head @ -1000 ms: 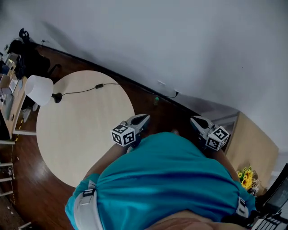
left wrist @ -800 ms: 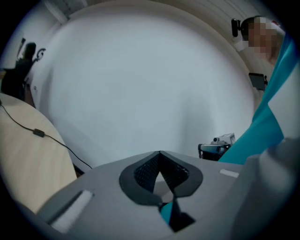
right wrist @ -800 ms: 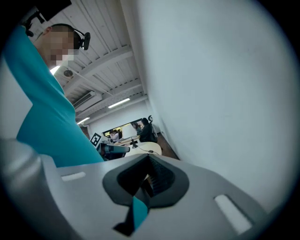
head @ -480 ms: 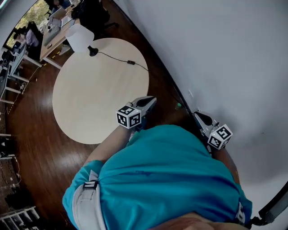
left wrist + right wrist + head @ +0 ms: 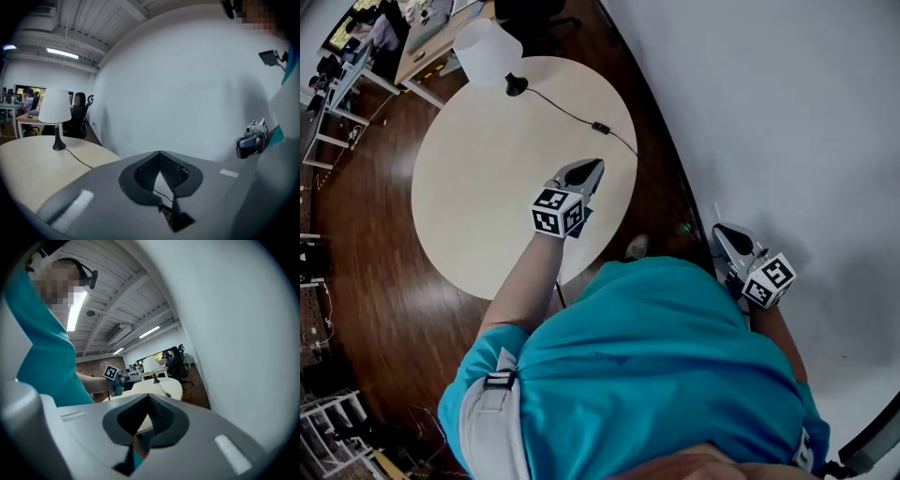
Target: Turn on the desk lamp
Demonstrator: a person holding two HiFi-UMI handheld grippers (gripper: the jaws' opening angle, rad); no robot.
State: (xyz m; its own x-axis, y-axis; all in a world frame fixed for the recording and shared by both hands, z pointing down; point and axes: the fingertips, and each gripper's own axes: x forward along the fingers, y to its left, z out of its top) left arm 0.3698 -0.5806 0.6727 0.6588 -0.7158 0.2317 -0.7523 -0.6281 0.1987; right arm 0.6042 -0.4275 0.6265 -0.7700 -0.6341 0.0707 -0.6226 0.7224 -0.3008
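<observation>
The desk lamp point(image 5: 488, 51) has a white shade and a black base and stands at the far edge of the round pale table point(image 5: 478, 197). Its black cord runs to an inline switch point(image 5: 601, 127) near the table's right rim. My left gripper point(image 5: 593, 167) hangs over the table's right part, short of the switch, jaws shut on nothing. In the left gripper view the lamp point(image 5: 55, 112) stands far off to the left, beyond the shut left gripper point(image 5: 160, 153). My right gripper point(image 5: 718, 231) is held off the table beside the wall, shut and empty, as the right gripper point(image 5: 149, 396) also appears in its own view.
A white wall point(image 5: 787, 112) runs close along the right. Dark wood floor point(image 5: 366, 281) surrounds the table. Desks with seated people point(image 5: 356, 47) and a black office chair point(image 5: 77, 119) stand beyond the lamp.
My left gripper has moved out from my body over the table, towards the cord and lamp. The right gripper has stayed by the wall. The head view has swung left.
</observation>
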